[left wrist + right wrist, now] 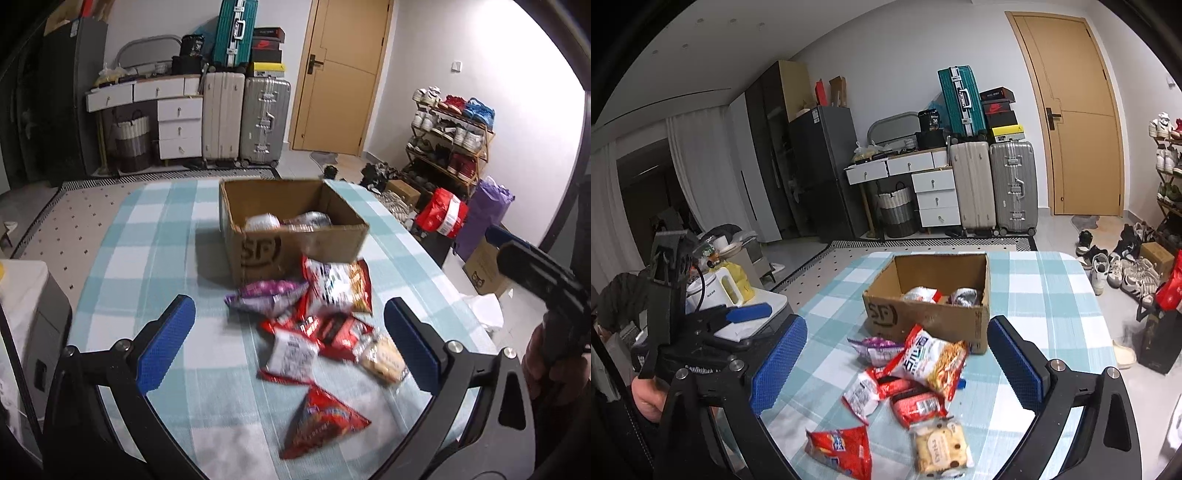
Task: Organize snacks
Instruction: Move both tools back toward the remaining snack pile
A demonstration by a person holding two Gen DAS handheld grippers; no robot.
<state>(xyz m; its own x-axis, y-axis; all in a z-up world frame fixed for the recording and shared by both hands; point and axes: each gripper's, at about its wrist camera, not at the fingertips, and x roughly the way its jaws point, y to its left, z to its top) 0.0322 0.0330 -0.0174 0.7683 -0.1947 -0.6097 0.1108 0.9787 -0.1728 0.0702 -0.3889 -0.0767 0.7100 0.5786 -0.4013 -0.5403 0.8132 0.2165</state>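
A brown cardboard box (295, 243) (923, 314) stands open on the checked tablecloth, with a few wrapped snacks inside. In front of it lies a loose pile of snack packets: a purple bag (266, 297) (875, 347), a large noodle bag (338, 286) (932, 362), small red packets (332, 332) (916, 404), a biscuit pack (384, 360) (940, 448) and a red triangular bag (321, 421) (840, 448). My left gripper (290, 341) is open and empty above the pile. My right gripper (897, 365) is open and empty above the pile too.
The table (147, 258) (1052, 295) carries a blue and white checked cloth. Suitcases (245, 118), a drawer unit (177, 122), a door (340, 74) and a shoe rack (450, 140) stand beyond. Bags (443, 212) sit on the floor at right. A side stand with a kettle (716, 291) is at left.
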